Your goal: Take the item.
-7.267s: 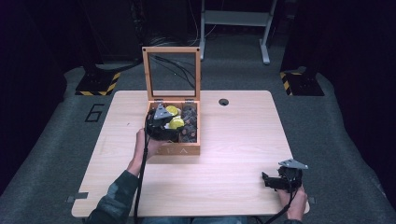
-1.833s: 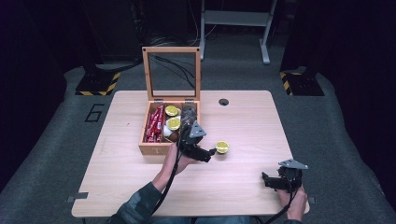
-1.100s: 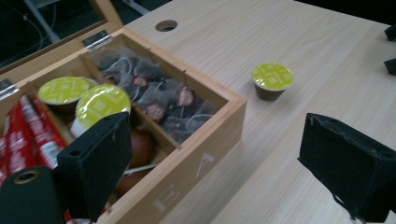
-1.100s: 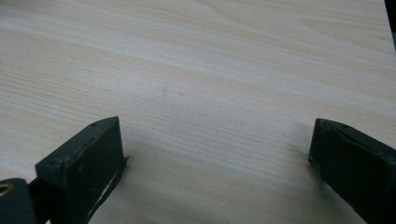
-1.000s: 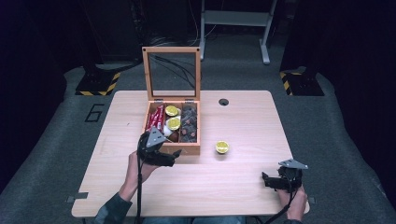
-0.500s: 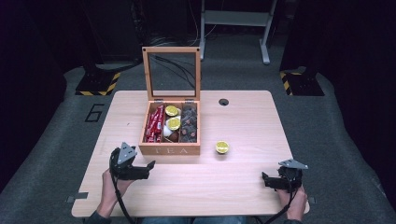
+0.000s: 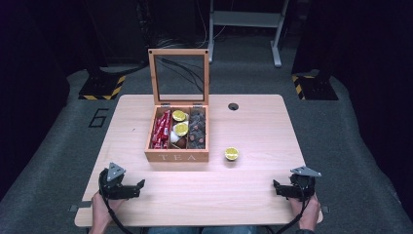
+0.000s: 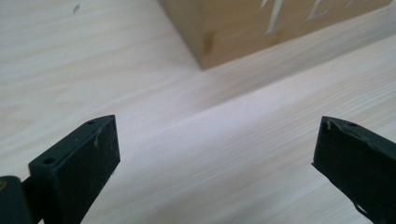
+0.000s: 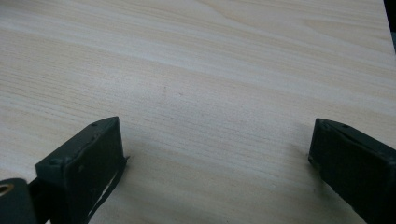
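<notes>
The wooden box (image 7: 177, 157) stood at the table's (image 7: 253, 185) centre, its glass lid upright at the 12 o'clock side and its lettered front, reading "TEA", facing 6 o'clock, with a round yellow capsule (image 7: 231, 154) just beside it at about 4 o'clock. The left gripper (image 7: 138, 185) lay at 7 o'clock and the right gripper (image 7: 275, 187) at 5 o'clock, each with jaws spread wide and empty. The left gripper view caught the box's lower corner and part of its lettering, while the right gripper view showed bare tabletop grain.

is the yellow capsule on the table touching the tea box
Apart. The high view shows the yellow capsule sitting on the table to the right of the tea box, with a strip of bare wood between them.
</notes>
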The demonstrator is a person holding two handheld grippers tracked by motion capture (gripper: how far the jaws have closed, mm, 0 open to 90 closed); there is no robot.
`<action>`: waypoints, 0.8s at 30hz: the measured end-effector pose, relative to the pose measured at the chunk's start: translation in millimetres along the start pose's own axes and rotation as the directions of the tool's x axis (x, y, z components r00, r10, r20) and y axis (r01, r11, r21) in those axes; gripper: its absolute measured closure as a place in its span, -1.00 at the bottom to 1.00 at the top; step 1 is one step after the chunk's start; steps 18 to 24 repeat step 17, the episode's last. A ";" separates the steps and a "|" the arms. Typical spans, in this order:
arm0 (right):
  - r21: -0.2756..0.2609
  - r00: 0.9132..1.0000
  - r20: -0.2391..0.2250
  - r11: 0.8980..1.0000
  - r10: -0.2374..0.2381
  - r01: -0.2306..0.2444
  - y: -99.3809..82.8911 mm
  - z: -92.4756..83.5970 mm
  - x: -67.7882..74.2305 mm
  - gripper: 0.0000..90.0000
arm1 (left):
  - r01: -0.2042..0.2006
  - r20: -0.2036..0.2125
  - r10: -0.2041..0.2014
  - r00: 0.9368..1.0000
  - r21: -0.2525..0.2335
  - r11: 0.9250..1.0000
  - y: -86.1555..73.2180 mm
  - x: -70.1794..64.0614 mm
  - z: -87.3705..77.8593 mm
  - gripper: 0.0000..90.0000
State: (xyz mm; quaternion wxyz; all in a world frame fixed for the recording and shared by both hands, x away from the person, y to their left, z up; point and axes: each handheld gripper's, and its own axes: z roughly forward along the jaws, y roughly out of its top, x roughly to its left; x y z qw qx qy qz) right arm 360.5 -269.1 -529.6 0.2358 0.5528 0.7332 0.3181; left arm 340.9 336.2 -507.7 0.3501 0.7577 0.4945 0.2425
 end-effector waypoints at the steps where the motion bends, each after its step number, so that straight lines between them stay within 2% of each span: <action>1: 0.001 1.000 0.004 1.000 -0.004 0.004 -0.1 0.2 -0.2 -0.95 | 0.003 -0.008 -0.003 1.000 0.008 1.000 -2.9 2.5 1.0 -0.99; 6: -0.004 1.000 0.003 1.000 0.004 -0.004 0.0 0.3 0.6 -0.95 | 0.045 -0.012 -0.045 0.999 0.044 0.998 -12.7 12.4 4.3 -1.00; 12: -0.001 1.000 -0.001 1.000 0.003 -0.003 0.0 -0.1 0.3 -0.95 | 0.049 -0.034 -0.047 0.998 0.081 0.995 -18.3 15.0 15.1 -1.00; 13: 0.000 1.000 0.001 1.000 0.000 0.000 0.0 0.0 -0.2 -0.95 | 0.054 -0.038 -0.052 0.998 0.062 0.997 -19.5 14.5 16.3 -1.00; 24: 0.005 1.000 0.007 1.000 0.000 0.000 0.1 0.4 -0.1 -0.96 | 0.057 -0.042 -0.054 0.998 0.070 0.996 -18.8 14.9 16.3 -1.00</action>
